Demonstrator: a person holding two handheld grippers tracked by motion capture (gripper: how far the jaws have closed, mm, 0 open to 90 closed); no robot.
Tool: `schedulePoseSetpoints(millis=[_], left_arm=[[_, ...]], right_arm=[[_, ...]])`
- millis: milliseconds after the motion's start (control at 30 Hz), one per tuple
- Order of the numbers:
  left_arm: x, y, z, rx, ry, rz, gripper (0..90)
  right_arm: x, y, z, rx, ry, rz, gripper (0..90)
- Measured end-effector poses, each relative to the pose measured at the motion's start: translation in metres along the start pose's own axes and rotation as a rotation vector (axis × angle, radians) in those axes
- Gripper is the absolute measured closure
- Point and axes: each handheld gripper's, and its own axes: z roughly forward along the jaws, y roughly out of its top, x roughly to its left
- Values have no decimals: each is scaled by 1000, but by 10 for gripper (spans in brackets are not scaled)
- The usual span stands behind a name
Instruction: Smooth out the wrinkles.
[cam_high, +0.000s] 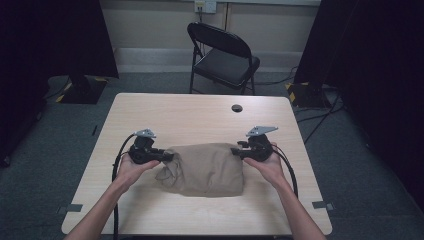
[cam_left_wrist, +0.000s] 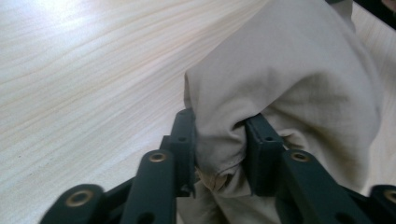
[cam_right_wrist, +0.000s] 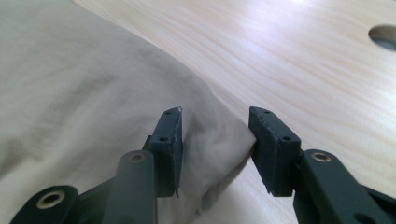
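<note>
A tan cloth (cam_high: 207, 167), bunched into a rumpled heap, lies on the light wooden table (cam_high: 200, 112) toward its near side. My left gripper (cam_high: 170, 156) is at the heap's left end. In the left gripper view its jaws (cam_left_wrist: 219, 140) pinch a thick fold of the cloth (cam_left_wrist: 289, 70), with both pads pressed into the fabric. My right gripper (cam_high: 235, 151) is at the heap's right end. In the right gripper view its jaws (cam_right_wrist: 215, 130) stand apart around a loose corner of the cloth (cam_right_wrist: 70, 93), which rests slack between the pads.
A round cable hole (cam_high: 236, 108) is in the table's far part, also seen as the hole (cam_right_wrist: 385, 37) in the right gripper view. A black folding chair (cam_high: 225, 55) stands beyond the far edge. Dark curtains hang at both sides. Bare tabletop surrounds the cloth.
</note>
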Motion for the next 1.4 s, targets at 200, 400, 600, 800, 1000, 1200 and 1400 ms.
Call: schedulePoseSetpoints(millis=[200,400,600,800,1000,1200,1400], left_arm=[[4,-2,-1,-2,-10,-6,762],[6,-2,-20,-83,22,-55,642],[-8,-1,-36,-128,15,-28,622],[-10,-14,-41,-120,26,-51,583],[-1,-16,-28,-121,12,-104,511],[5,-8,-20,-144,-10,-97,820],[12,3,-20,-134,-7,-62,836]], right_arm=[[-1,-3,2,3,-23,5,566],[-3,-2,-4,-19,-44,18,534],[1,2,-17,-65,-47,9,522],[9,-3,-29,-80,-28,-6,531],[7,-6,-32,-82,-42,6,499],[3,-10,-18,-66,-49,30,480],[4,-16,-2,-9,-66,0,739]])
